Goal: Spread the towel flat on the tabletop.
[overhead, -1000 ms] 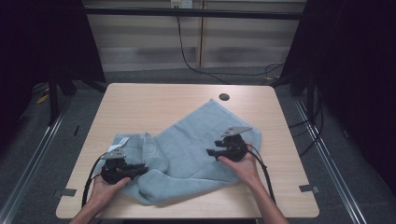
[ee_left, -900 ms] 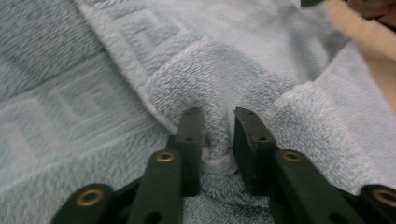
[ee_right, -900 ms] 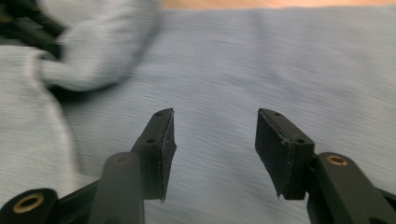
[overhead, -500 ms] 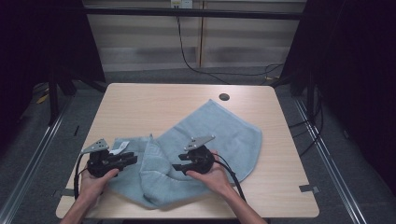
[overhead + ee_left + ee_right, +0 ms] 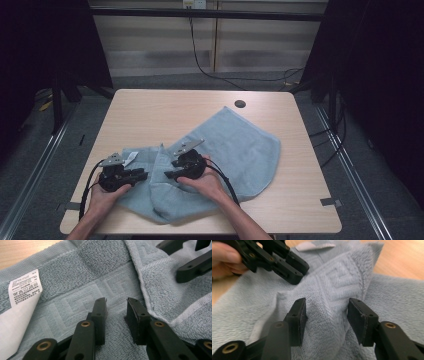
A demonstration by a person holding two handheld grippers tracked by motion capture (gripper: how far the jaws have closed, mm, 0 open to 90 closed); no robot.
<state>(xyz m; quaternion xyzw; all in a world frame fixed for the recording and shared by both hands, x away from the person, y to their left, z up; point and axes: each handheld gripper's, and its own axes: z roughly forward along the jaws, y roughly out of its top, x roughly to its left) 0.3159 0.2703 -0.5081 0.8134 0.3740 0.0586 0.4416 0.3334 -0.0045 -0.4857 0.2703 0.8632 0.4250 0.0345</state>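
The left hand-held gripper (image 5: pixel 116 307) is set with its jaws part-open, a narrow gap between them; nothing is gripped. Its jaw tips rest on or just above the patterned band of the towel (image 5: pixel 75 290), beside a folded edge that crosses to the right jaw. The right hand-held gripper (image 5: pixel 325 315) is opened wider, and a raised ridge of towel stands between its jaws; the cloth is not seen to be pinched, so it is judged open rather than clamped.

In the high view, both hand-held grippers are placed close together at the near left of the tabletop (image 5: pixel 150 110), the left one (image 5: pixel 142 175) on the left end of the towel and the right one (image 5: pixel 169 175) just beside it on a folded-over layer. The towel (image 5: pixel 240 145) is spread from there toward the far right, partly folded on itself. A white care label (image 5: pixel 22 297) lies on the towel to the left of the left jaws.

Risks are judged as follows. If the right jaws are closed on the ridge, more than one layer may be caught, and the fold would be dragged askew. Collision of the two hand-held grippers is possible, given their closeness. A shallow bite on the thick pile may slip when lifted.
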